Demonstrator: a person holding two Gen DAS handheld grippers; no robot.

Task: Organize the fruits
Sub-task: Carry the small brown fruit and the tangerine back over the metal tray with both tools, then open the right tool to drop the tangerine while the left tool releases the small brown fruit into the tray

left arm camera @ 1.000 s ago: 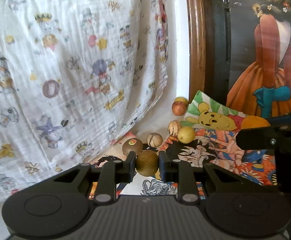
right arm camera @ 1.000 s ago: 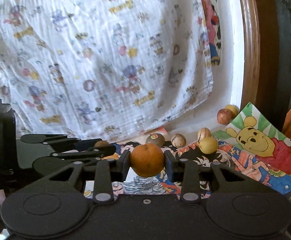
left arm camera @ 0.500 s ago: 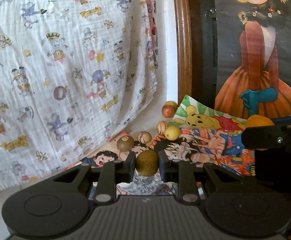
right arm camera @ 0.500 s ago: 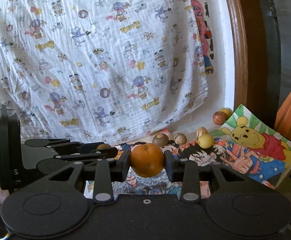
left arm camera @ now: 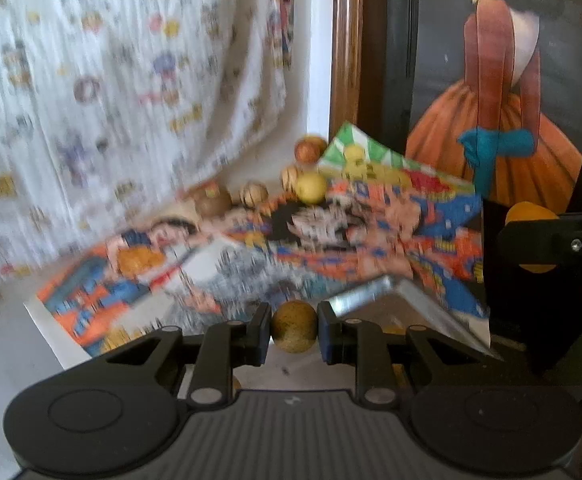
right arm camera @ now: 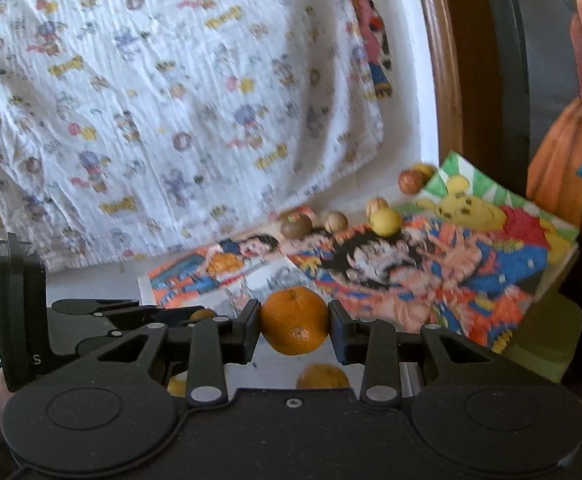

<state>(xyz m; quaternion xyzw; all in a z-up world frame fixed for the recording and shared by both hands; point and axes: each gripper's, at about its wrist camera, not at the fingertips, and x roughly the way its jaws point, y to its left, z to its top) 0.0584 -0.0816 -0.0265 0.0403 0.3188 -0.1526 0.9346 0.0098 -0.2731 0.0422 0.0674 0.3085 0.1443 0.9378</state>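
We hold a round, speckled yellow-brown fruit (left arm camera: 293, 332) clamped between the narrowly parted fingers of the left gripper (left arm camera: 294, 334), above the near edge of the cartoon-printed cloth (left arm camera: 371, 240). The right gripper (right arm camera: 294, 326) clamps a glossy orange citrus fruit (right arm camera: 294, 320), its fingers spread wider. Only the right view shows a second orange fruit (right arm camera: 323, 377) lying below the held one.

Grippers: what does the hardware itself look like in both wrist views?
Both are matte black plastic. The left gripper and right gripper each have a ribbed centre plate, two round side discs, angled linkage arms with silver pivot pins, and flat block fingers. The right wrist view shows an "S" on the left gripper's side. No cables visible.
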